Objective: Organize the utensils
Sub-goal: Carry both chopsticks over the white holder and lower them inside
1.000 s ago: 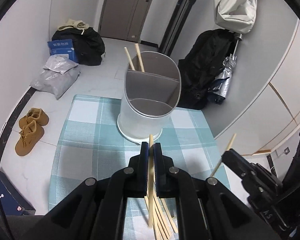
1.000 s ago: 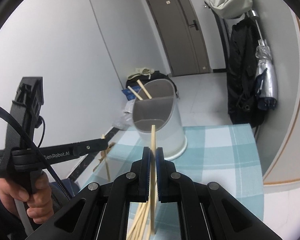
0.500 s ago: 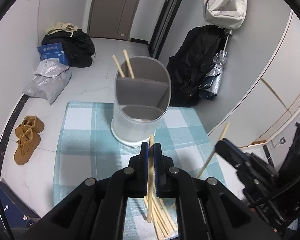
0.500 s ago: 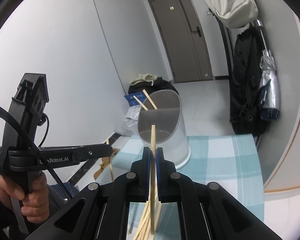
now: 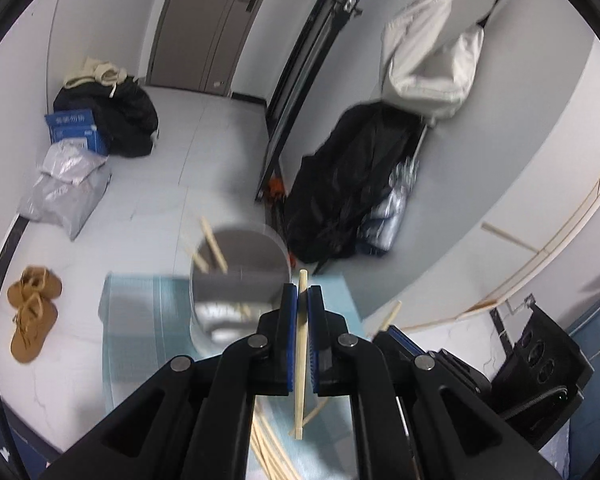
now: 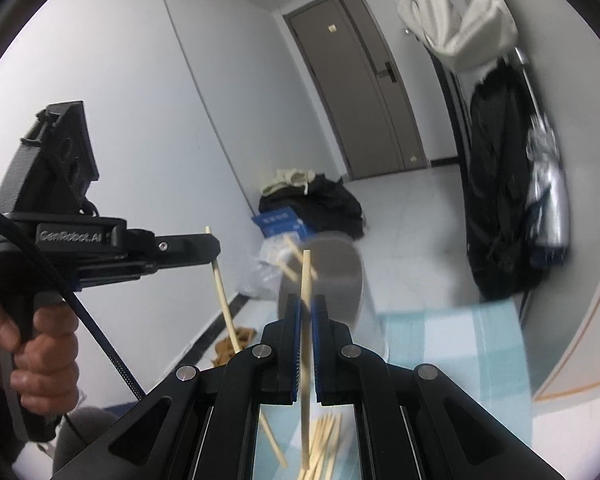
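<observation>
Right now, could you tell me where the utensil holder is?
The utensil holder stands at the far end of the checked cloth, centre of the left wrist view, just beyond the left gripper.

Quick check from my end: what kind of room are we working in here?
Most likely a home entryway or hallway: a closed door at the far end, coats and a bag hanging on a rack, and a pair of tan shoes on the tiled floor beside the checked cloth.

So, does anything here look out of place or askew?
Yes. Loose chopsticks lie in an untidy heap on the cloth, not in the holder. The two chopsticks already in it lean sideways.
</observation>
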